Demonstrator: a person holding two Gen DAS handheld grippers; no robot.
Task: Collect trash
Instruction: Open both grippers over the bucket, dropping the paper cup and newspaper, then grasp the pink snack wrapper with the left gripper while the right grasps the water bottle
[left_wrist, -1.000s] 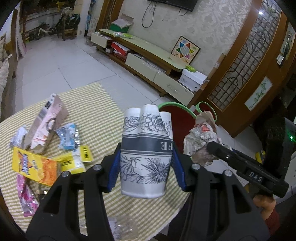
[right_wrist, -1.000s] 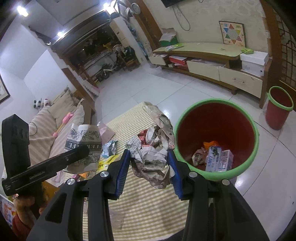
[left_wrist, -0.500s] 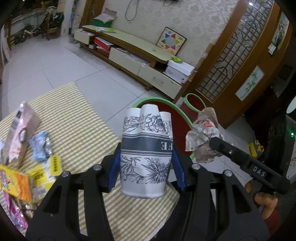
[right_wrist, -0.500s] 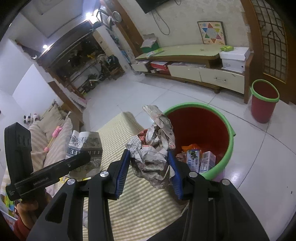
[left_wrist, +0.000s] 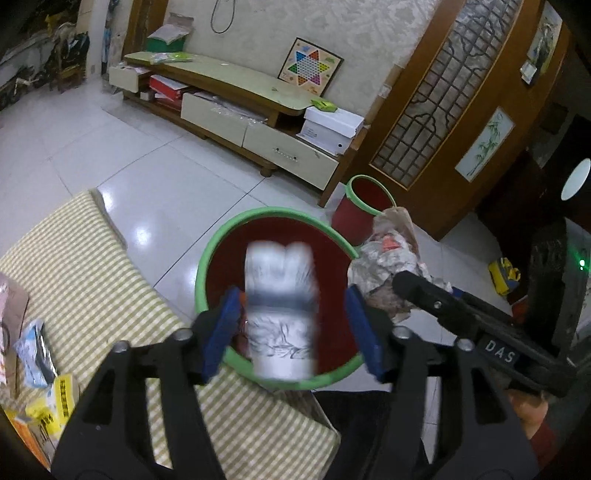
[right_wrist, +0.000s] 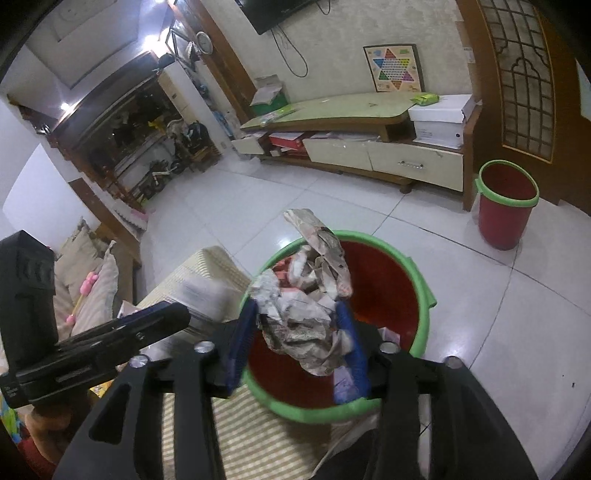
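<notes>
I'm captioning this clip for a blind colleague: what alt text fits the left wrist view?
The left gripper is opening above a green-rimmed red bin, a blurred paper cup loose between its blue pads. Beside it, the right gripper carries crumpled paper; a checked tablecloth lies left.

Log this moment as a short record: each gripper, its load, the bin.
left gripper: jaws opening, clear of the cup
cup: blurred, between the jaws, over the bin
right gripper: jaws opening, paper wad between them
paper wad: crumpled, over the bin
bin: red, green rim, on the floor beside the table, trash inside
</notes>
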